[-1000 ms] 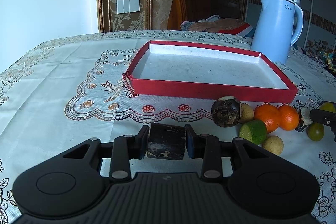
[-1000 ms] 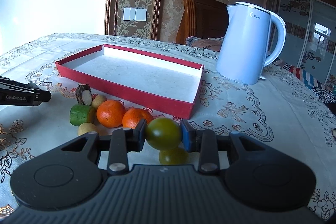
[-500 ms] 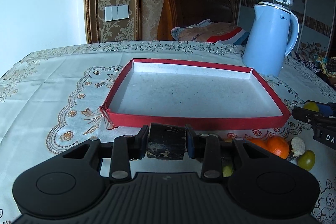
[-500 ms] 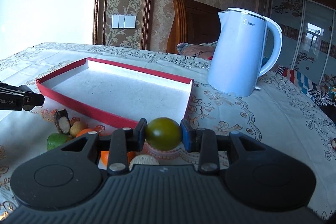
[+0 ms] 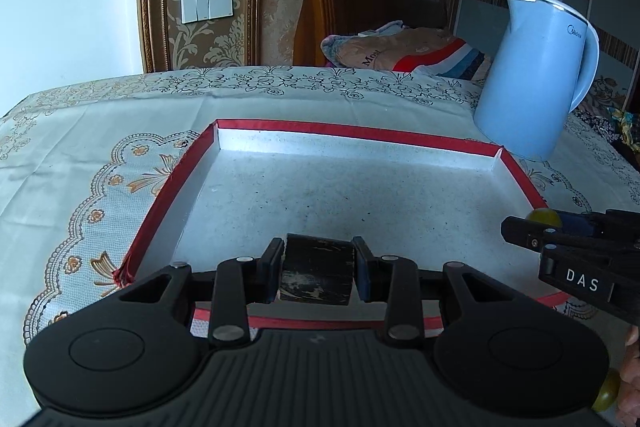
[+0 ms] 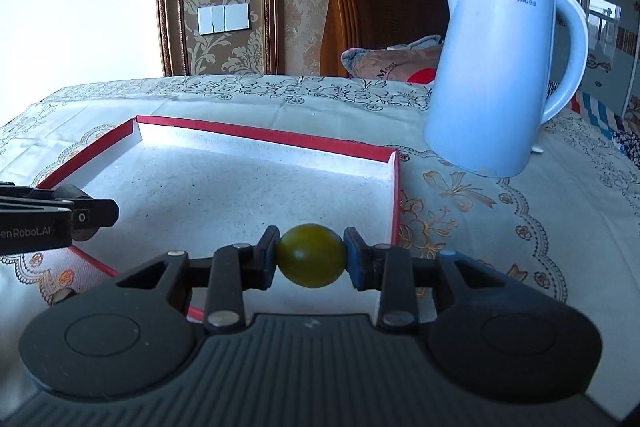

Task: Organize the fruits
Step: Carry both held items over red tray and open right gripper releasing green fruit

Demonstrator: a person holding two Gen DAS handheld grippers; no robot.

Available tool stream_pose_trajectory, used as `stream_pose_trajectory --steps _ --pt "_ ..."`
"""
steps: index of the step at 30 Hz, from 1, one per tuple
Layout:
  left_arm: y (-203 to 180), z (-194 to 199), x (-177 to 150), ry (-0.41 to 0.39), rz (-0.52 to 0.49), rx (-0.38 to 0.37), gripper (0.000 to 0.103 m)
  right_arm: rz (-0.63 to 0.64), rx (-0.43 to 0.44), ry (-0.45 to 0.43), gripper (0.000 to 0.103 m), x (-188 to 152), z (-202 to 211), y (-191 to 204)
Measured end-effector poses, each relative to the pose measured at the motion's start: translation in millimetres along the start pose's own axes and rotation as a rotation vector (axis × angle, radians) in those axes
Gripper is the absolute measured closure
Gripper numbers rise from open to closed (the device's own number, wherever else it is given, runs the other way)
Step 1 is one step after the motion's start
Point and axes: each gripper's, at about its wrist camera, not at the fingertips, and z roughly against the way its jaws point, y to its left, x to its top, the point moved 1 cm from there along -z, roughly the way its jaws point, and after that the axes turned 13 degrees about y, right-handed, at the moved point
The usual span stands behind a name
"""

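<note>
Over the near edge of the red tray (image 5: 168,187), two fruits are held clear of the tray floor, one in each gripper. The left gripper (image 5: 318,269) is closed on a dark cylindrical fruit piece (image 5: 316,273), with both pads pressed against its flat sides. The right gripper (image 6: 311,259) is closed on a round olive-green fruit (image 6: 311,255), which is gripped across its middle. The tray floor ahead of both grippers is seen to be bare.

The step in hand is judged to be the placing of both fruits inside the tray. Each gripper should be carried past the near wall before it is lowered, so that the wall is not struck. The two fruits should be set down well apart, the dark piece toward the left edge and the green fruit toward the right edge near the blue kettle (image 6: 492,75). The jaws should be opened only once each fruit is resting on the floor. The round fruit is expected to roll when released, so it should be set down gently. The dark piece is best laid on a flat face.
</note>
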Motion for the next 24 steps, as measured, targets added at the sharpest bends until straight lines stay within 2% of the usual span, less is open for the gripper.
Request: stream_pose_trajectory --steps 7,11,14,18,24 --pt "-5 -15 27 0.005 0.002 -0.007 0.069 -0.029 0.008 0.053 0.07 28 -28 -5" --pt "-10 -29 45 0.004 -0.01 0.018 0.069 -0.024 0.009 0.1 0.07 39 -46 -4" --pt "-12 -43 55 0.033 -0.009 0.019 0.069 -0.026 -0.005 0.096 0.07 47 -51 -5" --pt "-13 -55 58 0.064 -0.006 0.035 0.069 -0.024 0.006 0.147 0.07 52 -64 -6" --pt "-12 -61 54 0.097 0.007 0.036 0.069 -0.025 0.002 0.15 0.07 53 -67 -5"
